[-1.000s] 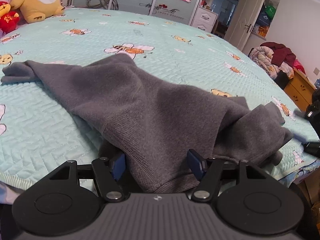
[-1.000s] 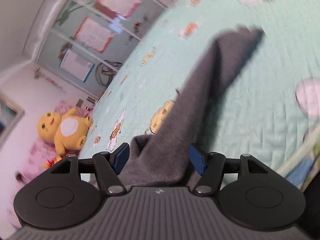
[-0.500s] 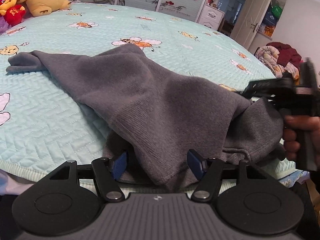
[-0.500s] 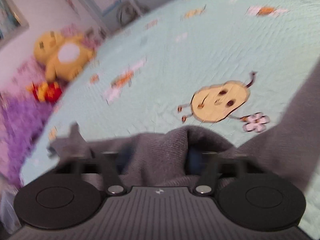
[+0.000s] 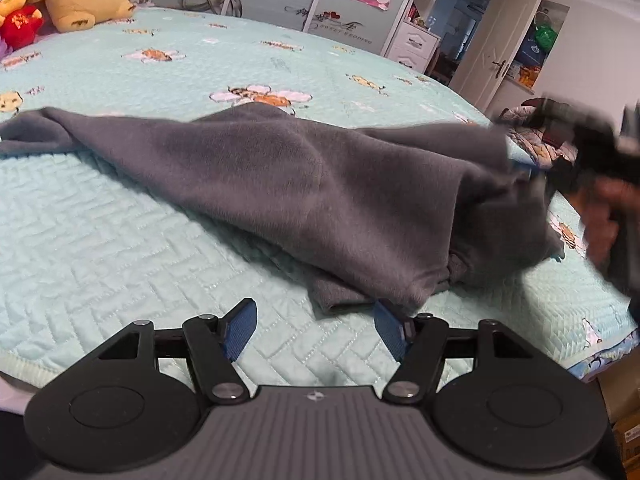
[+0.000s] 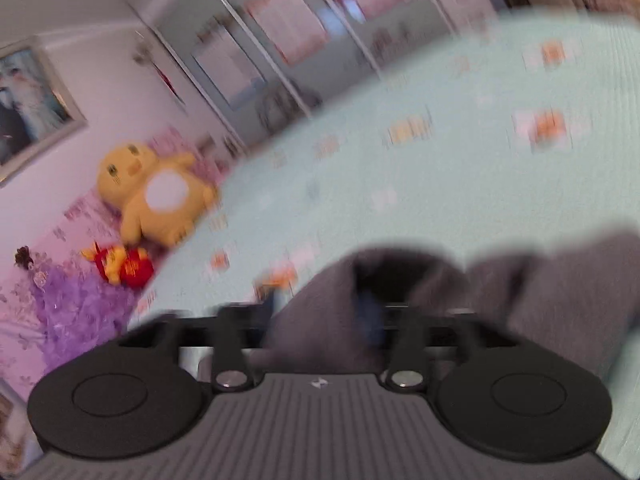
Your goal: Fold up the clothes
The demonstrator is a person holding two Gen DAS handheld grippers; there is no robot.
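Your left gripper [image 5: 316, 326] sits low at 6 o'clock in its own view, jaws spread wide with only bedspread between the blue pads; the right-hand pad [image 5: 390, 330] lies just at the hem of the grey garment [image 5: 304, 188] without the pair closing on it. That garment is a soft grey fleece piece lying in a long heap across the mint-green bedspread [image 5: 120, 248], one end trailing out to 9 o'clock, the bulk bunched toward 3 o'clock. Only this view shows your right gripper [image 5: 532, 172] from outside: a dark, blurred shape at 3 o'clock with your hand [image 5: 608, 220] below it, meeting the raised edge of the fabric there. It also shows a white door [image 5: 500, 48] at 1 o'clock and a pile of clothes [image 5: 536, 140] beyond the bed. The right wrist view is heavily smeared and tilted. It shows grey cloth [image 6: 320, 320] lying between the jaws, which have just been opening; whether the pads press on it you cannot tell through the blur. This view alone shows a framed picture [image 6: 28, 100] on the wall at 10 o'clock and purple fabric [image 6: 76, 304] at 8 o'clock. Both views catch the yellow plush toy [image 6: 156, 196] and the small red one [image 6: 128, 266] at the head of the bed.
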